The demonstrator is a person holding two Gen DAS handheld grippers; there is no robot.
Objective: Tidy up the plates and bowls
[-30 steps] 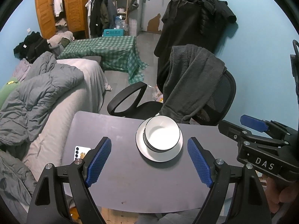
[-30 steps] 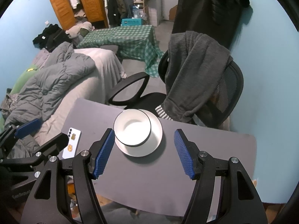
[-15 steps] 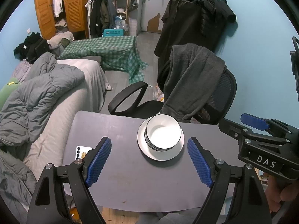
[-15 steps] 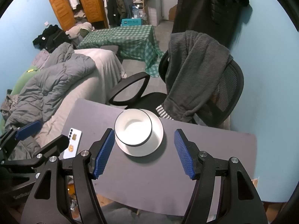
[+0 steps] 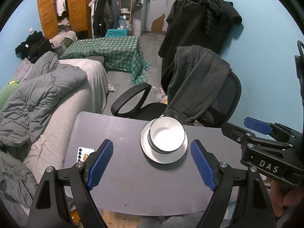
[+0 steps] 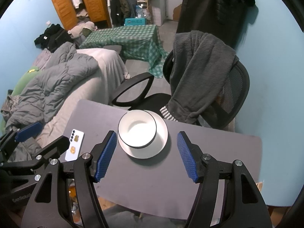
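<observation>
A stack of white bowls with dark rims [image 5: 166, 135] sits on a white plate [image 5: 161, 158] on the grey table [image 5: 133, 180]; the stack also shows in the right wrist view [image 6: 137, 129] on the plate [image 6: 161, 142]. My left gripper [image 5: 152, 163] is open and empty, held above the table short of the stack. My right gripper [image 6: 146, 154] is open and empty, also short of the stack. Each gripper shows at the edge of the other's view.
A white phone [image 6: 74, 145] lies at the table's left side. A black office chair draped with a grey robe [image 5: 197, 87] stands behind the table. A bed with grey bedding [image 5: 43, 102] is to the left.
Both grippers have drawn back and up slightly from the stack; the view has shifted a little. The bowls and plate have not moved.
</observation>
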